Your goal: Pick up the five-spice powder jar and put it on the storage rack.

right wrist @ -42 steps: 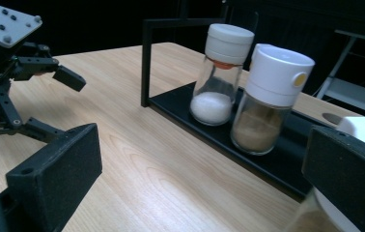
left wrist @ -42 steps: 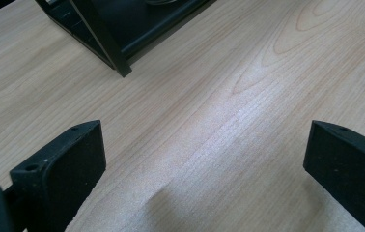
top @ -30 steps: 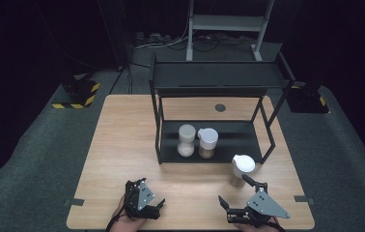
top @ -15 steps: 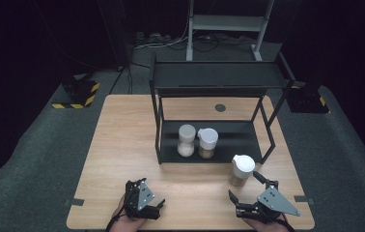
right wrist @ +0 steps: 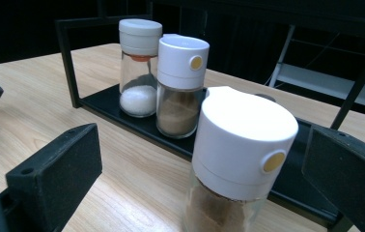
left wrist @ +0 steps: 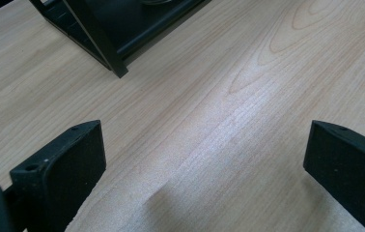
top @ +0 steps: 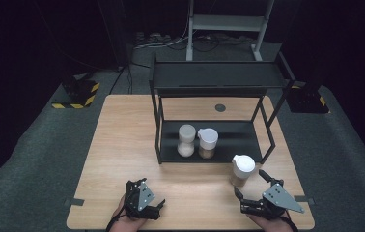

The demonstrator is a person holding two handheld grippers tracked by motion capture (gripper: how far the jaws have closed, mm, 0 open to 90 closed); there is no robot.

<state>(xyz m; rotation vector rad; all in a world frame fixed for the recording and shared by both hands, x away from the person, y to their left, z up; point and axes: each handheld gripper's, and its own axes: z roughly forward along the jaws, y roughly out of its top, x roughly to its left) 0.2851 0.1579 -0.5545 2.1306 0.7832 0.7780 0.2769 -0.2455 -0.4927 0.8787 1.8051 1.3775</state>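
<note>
Closest to the person, the left gripper (top: pixel 147 203) sits low over the near edge of the wooden table (top: pixel 122 140), well off to the left of the black shelf rack (top: pixel 217 77). Its jaws are spread wide with nothing between them, just bare wood grain in the left gripper view, plus the near-left leg of the rack up at the top.

The right gripper (top: pixel 253 186) is also near that front edge, just in front of the rack's right end. Jaws wide open here too, not gripping anything, one on each side of the spice jar (right wrist: pixel 238 159), but neither touching it. That jar has a white cap with a little yellow dot and brown powder inside, and it stands upright on the table, just outside the front of the rack's bottom tray near its right leg.

Further back, on the rack's bottom tray, two more shakers stand side by side, nearly touching: another brown spice jar (right wrist: pixel 181 84) with the same white cap, and a salt shaker (right wrist: pixel 139 65) with white grains to its left. Top shelf of the rack looks bare.
</note>
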